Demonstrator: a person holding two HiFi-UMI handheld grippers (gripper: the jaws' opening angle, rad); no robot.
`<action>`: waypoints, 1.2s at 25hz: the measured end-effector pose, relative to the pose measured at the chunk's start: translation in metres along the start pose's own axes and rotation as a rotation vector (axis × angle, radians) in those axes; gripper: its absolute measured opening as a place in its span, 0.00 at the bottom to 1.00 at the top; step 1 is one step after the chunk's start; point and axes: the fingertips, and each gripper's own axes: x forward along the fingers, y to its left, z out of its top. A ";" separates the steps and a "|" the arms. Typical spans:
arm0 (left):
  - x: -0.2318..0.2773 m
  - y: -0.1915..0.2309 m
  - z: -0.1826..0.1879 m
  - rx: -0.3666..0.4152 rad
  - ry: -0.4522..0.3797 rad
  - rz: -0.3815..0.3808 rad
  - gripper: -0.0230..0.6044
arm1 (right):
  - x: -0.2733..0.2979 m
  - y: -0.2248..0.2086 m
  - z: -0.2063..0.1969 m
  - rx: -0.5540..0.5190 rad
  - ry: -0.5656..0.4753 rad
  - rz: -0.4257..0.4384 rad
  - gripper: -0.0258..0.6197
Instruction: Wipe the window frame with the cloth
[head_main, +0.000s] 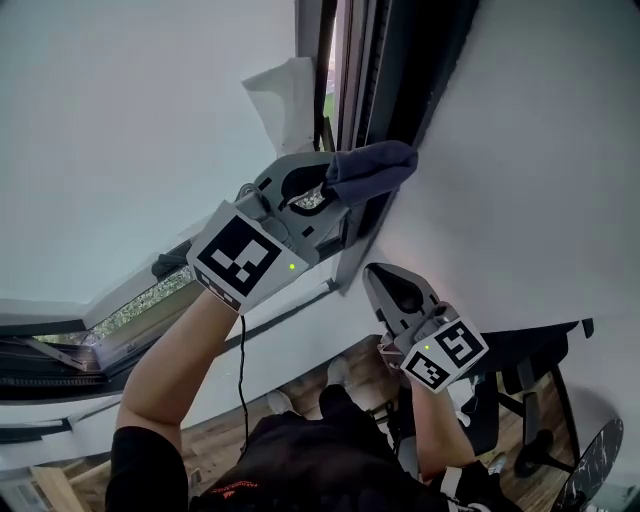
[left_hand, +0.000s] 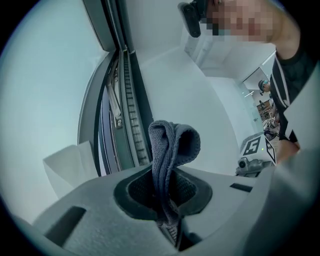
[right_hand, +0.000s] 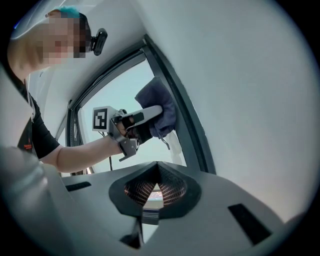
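One cloth (head_main: 372, 165) clamped in left gripper (head_main: 332, 188), seemingly against window frame (head_main: 362, 60); right gripper (head_main: 378, 272) closed.

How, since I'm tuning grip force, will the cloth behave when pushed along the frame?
Probably floppy: the cloth folds over itself above the left gripper shut on it. Likely light, since its free end stands up unsupported. Its knitted surface should drag rather than slip on the frame.

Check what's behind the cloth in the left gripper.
The dark window frame runs behind the cloth, with white wall beside it. The strip of frame directly under the cloth is covered, so contact there cannot be seen.
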 end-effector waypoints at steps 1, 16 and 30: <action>-0.001 0.003 0.007 0.010 -0.006 0.001 0.13 | 0.001 0.002 0.002 0.002 -0.004 0.004 0.04; -0.006 0.028 0.110 0.117 -0.085 0.042 0.13 | 0.004 0.014 0.041 -0.042 -0.076 0.030 0.04; -0.008 0.054 0.181 0.252 -0.149 0.081 0.13 | 0.006 0.018 0.063 -0.060 -0.111 0.036 0.04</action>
